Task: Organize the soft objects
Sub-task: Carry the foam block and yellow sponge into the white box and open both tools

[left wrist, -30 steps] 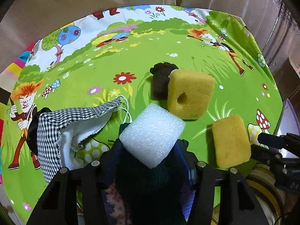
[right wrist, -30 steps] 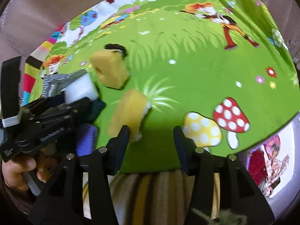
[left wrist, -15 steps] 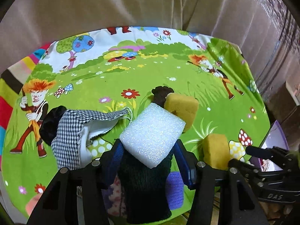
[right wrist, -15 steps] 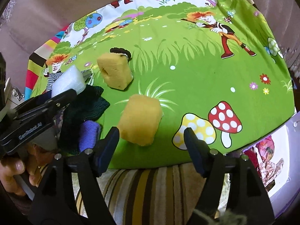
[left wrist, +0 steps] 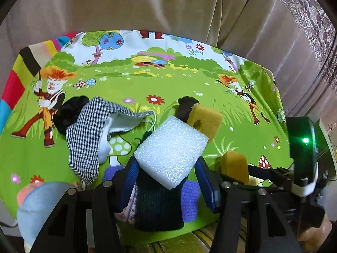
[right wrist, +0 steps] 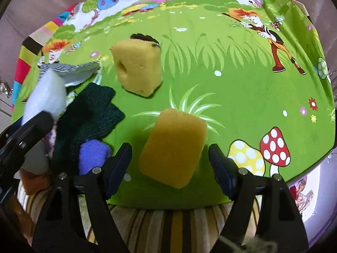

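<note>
My left gripper (left wrist: pixel 166 179) is shut on a white foam block (left wrist: pixel 170 152) and holds it above a dark green knit piece (left wrist: pixel 158 206). The block also shows in the right wrist view (right wrist: pixel 45 97). My right gripper (right wrist: pixel 170 162) is open, its jaws on either side of a plain yellow sponge (right wrist: pixel 173 147) that lies on the green cartoon cloth (right wrist: pixel 242 84). A second yellow sponge with a hole (right wrist: pixel 137 67) lies farther back, against a dark brown piece (right wrist: pixel 145 38).
A black-and-white checked pouch (left wrist: pixel 92 130) and a black soft item (left wrist: pixel 67 111) lie at the left. A purple knit piece (right wrist: pixel 92 154) lies under the green knit (right wrist: pixel 90 118). A striped cloth (right wrist: pixel 168 227) covers the near edge. Beige curtains (left wrist: pixel 168 6) hang behind.
My left gripper has lifted and pulled back with the foam block. My right gripper has opened wider and now frames the plain yellow sponge.
</note>
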